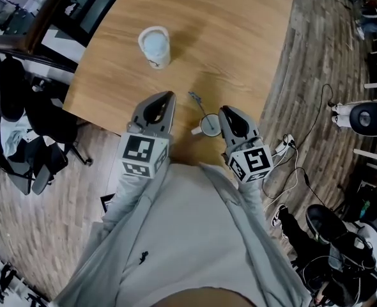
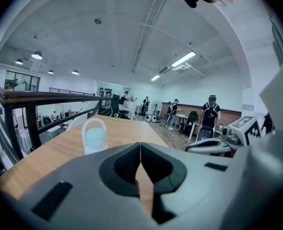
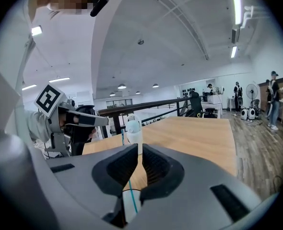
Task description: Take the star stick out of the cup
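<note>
My left fingers (image 2: pixel 121 166) and right fingers (image 3: pixel 123 163) are both clenched, grasping nothing. The star stick (image 1: pixel 200 107) leans in the cup (image 1: pixel 210 127) on the bench (image 1: pixel 239 37), just beside my right fingers.

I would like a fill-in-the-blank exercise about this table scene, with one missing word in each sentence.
The star stick leans inside a small white ____ on the wooden table. It stands nearer to the ____ gripper than to the other one. The left gripper and the right gripper both have their jaws ____.
Missing words: cup; right; shut.
</note>
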Demonstrator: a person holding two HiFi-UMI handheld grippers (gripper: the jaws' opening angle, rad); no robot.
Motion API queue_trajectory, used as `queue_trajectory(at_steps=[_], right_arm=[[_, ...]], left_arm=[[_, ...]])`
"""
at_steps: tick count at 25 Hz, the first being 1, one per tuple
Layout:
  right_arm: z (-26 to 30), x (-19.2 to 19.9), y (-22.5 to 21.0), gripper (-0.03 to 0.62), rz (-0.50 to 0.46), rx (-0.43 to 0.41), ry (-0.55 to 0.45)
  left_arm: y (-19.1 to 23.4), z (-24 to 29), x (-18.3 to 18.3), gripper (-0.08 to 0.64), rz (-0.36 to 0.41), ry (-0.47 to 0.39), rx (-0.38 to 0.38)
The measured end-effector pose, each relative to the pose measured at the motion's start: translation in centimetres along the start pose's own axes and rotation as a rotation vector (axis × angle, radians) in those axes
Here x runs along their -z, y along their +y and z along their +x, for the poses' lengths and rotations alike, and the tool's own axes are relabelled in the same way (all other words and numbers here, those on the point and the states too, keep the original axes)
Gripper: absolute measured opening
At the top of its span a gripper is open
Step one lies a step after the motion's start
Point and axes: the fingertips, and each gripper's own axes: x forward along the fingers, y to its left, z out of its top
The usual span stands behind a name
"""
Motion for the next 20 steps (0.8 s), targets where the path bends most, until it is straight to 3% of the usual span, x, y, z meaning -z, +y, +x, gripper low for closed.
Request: queue_trajectory(at_steps=[3,5,6,20], right_arm=[[0.6,0.7,0.5,0.025,-0.017,-0.028,0.026],[0.9,1.2,0.9,0.102,-0.023,-0.051,0.047],[1.2,1.4,1.1,0.109,-0.027,-0.058,0.056],[3.3,4.6,2.6,0.146,-0.113,-0.122,0.162]], left_arm=[[0.2,-0.3,0.2,0.020,-0.006,-0.002,-0.011],[0.3,-0.5,0.3,0.020,-0.010,-0.002,-0.018],[0.3,-0.6,0.4,0.020,-0.011,-0.001,-0.020],[0.6,-1.4,1.4,0.020,-0.025,0.011,-0.039]])
